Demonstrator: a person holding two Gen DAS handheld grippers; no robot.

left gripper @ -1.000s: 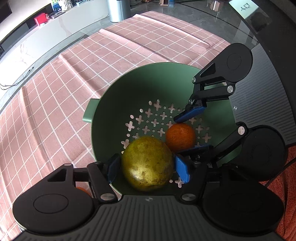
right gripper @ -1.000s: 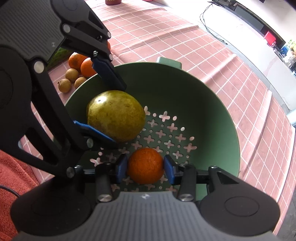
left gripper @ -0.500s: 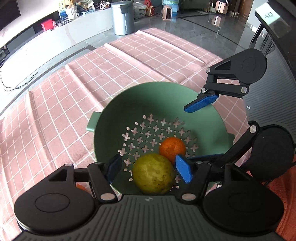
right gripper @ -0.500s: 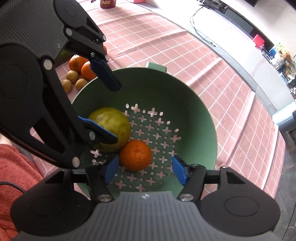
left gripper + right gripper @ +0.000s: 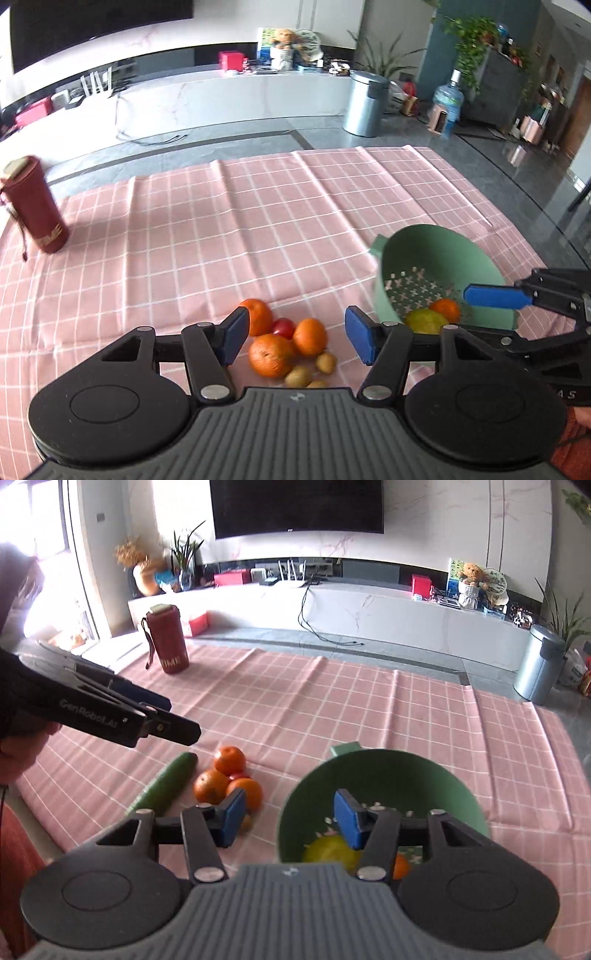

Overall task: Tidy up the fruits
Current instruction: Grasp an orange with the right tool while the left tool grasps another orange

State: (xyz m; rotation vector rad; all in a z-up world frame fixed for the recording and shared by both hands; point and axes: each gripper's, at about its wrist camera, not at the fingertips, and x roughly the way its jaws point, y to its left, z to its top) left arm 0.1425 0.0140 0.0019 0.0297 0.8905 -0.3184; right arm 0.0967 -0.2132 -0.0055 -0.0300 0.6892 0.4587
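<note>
The green colander (image 5: 439,258), a deep bowl with cross-shaped holes in its bottom and a small tab handle, sits just right of the left gripper (image 5: 295,338) and directly ahead of the right gripper (image 5: 288,818). It holds two fruits: one yellow-green pear (image 5: 424,320) with dull skin and one small orange (image 5: 446,309), touching each other. Both grippers are released, jaws spread wide with nothing between them.

Between and just beyond the left jaws lies the loose pile on the pink checked tablecloth (image 5: 258,221): three oranges (image 5: 271,354), glossy and slightly dimpled, one red tomato (image 5: 283,326) tucked among them, and three small brownish longans (image 5: 325,362) nearest the camera. One cucumber (image 5: 166,784), dark green, lies left of the right jaws, beside the pile.
</note>
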